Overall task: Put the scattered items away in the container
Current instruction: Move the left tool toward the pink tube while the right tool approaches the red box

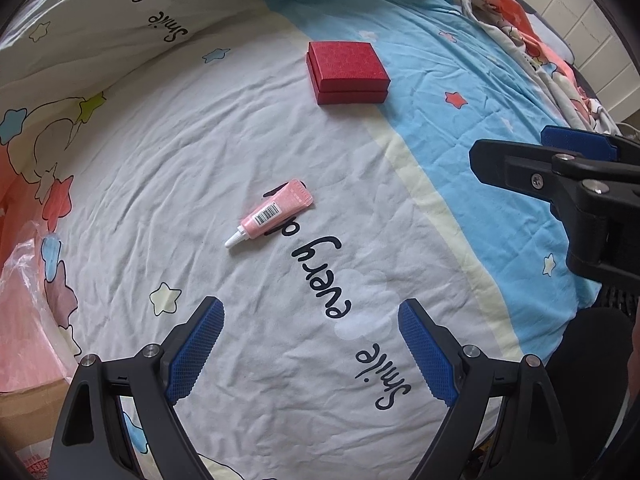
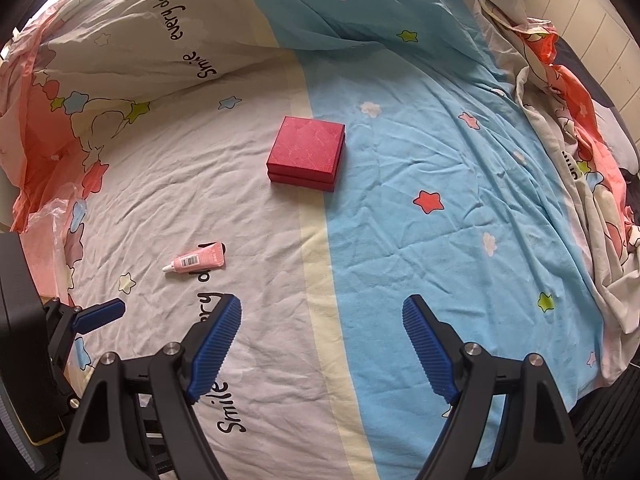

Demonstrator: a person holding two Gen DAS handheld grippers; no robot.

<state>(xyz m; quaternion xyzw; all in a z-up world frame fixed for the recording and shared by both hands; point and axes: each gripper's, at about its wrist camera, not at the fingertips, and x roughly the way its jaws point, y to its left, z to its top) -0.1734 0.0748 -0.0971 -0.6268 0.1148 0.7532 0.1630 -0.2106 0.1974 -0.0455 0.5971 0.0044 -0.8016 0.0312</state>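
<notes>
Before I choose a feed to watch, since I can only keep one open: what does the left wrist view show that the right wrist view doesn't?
Only the left wrist view shows a cardboard box at its lower left edge. Only the right wrist view shows the far stretch of blue sheet out to the rumpled bedding. Both show the pink tube lying on the white sheet, the closed red box beyond it, and both tongs open and empty: left tongs, right tongs.

Red box (image 1: 347, 71), pink tube (image 1: 275, 213), star-printed sheet (image 1: 168, 152).
</notes>
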